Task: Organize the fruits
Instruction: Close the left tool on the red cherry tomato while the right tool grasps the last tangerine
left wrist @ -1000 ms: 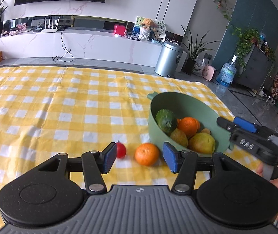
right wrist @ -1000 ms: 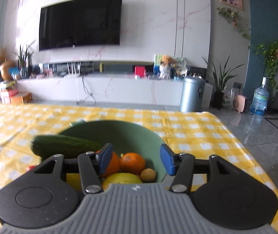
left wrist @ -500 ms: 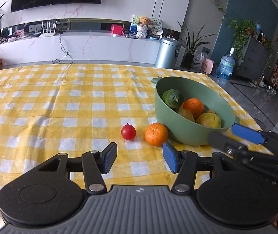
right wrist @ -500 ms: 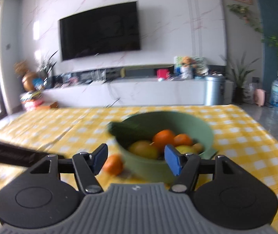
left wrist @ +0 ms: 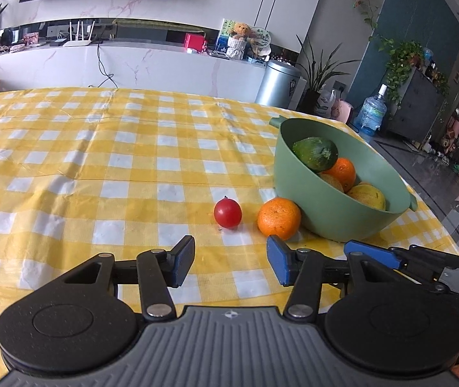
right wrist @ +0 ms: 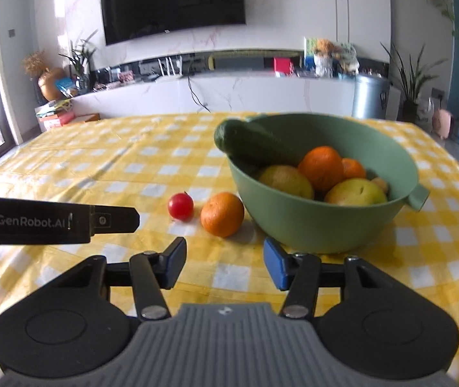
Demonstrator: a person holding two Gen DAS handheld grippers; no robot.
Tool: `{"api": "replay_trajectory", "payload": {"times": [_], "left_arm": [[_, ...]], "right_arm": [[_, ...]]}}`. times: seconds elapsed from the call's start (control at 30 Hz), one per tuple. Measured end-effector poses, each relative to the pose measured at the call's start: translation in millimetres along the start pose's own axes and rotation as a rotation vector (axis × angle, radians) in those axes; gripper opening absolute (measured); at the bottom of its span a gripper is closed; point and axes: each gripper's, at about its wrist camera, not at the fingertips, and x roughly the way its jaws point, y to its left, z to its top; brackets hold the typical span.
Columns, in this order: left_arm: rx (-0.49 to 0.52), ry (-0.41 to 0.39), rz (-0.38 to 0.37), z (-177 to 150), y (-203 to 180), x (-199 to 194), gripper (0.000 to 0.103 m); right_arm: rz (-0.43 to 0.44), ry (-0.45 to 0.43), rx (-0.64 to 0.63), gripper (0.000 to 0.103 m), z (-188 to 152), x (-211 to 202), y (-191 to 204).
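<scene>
A green bowl (left wrist: 332,213) (right wrist: 319,222) stands on the yellow checked tablecloth (left wrist: 100,167) and holds a cucumber (left wrist: 315,152) (right wrist: 252,145), oranges (right wrist: 321,167) and yellow-green fruits (right wrist: 355,192). A loose orange (left wrist: 278,213) (right wrist: 222,214) lies against the bowl's left side, with a small red tomato (left wrist: 227,212) (right wrist: 180,206) just left of it. My left gripper (left wrist: 231,264) is open and empty, short of both. My right gripper (right wrist: 223,266) is open and empty, near the table's front. The right gripper also shows at the lower right of the left wrist view (left wrist: 371,254).
The left gripper's body (right wrist: 52,219) crosses the left side of the right wrist view. Beyond the table are a white TV counter (left wrist: 132,64), a metal bin (left wrist: 278,80) and a water bottle (left wrist: 371,114).
Both grippers have pulled back from the bowl toward the near table edge. The orange and tomato now lie farther ahead of my left gripper. Both stay open.
</scene>
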Motion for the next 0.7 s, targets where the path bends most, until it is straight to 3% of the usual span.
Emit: {"api": "replay_trajectory", "payload": {"times": [0.37,0.7], "left_arm": [[0.049,0.057,-0.012,17.4,4.6,52.2,0.051],[0.086,0.068,0.002,18.2,-0.2,66.3,0.039]], "right_arm": [[-0.024,0.027,0.093,0.050,-3.4,31.3,-8.1],[-0.018,0.009,0.074,0.050,-3.5,41.5,-1.6]]}}
